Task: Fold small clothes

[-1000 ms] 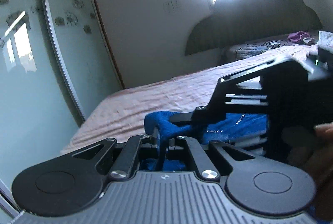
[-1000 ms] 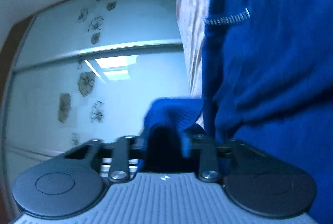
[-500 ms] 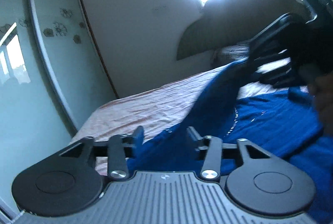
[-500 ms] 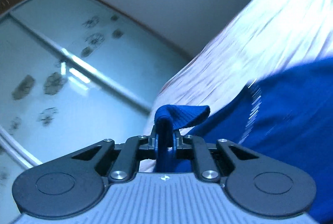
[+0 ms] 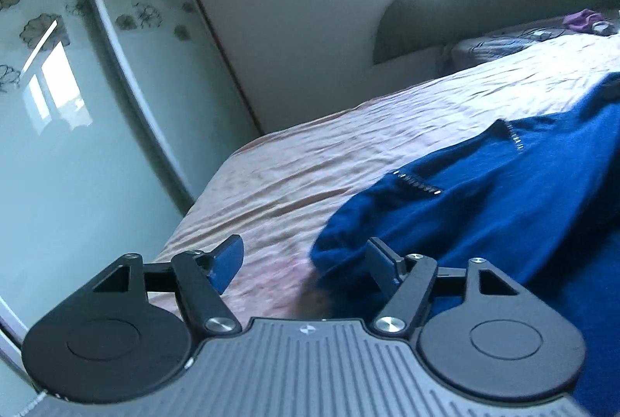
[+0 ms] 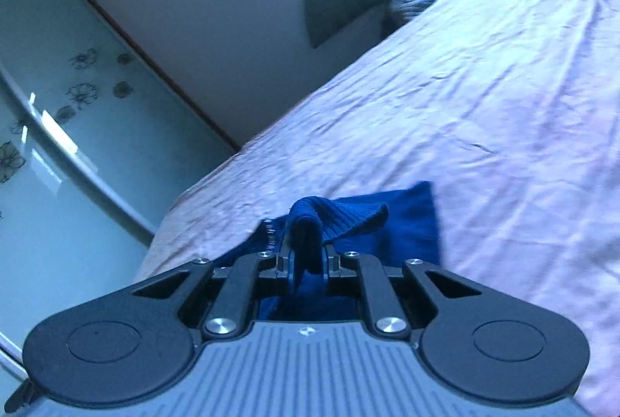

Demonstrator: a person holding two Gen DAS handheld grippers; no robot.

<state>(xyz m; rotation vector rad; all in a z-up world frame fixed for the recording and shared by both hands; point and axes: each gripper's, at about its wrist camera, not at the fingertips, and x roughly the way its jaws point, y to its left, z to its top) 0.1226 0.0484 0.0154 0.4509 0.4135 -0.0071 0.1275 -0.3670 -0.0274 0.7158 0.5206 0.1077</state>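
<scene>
Now I see my left tool [image 5: 304, 258] spread wide, empty | my right tool [image 6: 306, 262] clenched on the dark blue knitted garment [image 6: 337, 219] | garment lying on the wrinkled pink bed sheet [image 5: 348, 153].

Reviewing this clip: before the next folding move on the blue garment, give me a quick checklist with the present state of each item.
1. Right tongs hold the garment: ok, shut on a ribbed edge of the blue garment.
2. Left tongs ready for a new grasp: ok, jaws wide apart with nothing between them.
3. Left tongs near fabric: ok, a rounded edge of the garment lies just ahead of the right-hand finger.
4. Garment resting on the pink bedsheet: ok for the part in the left view; the rest is out of frame.
5. Garment flat, unwrinkled: not ok, it is bunched.
6. Fold alignment: cannot tell.
</scene>
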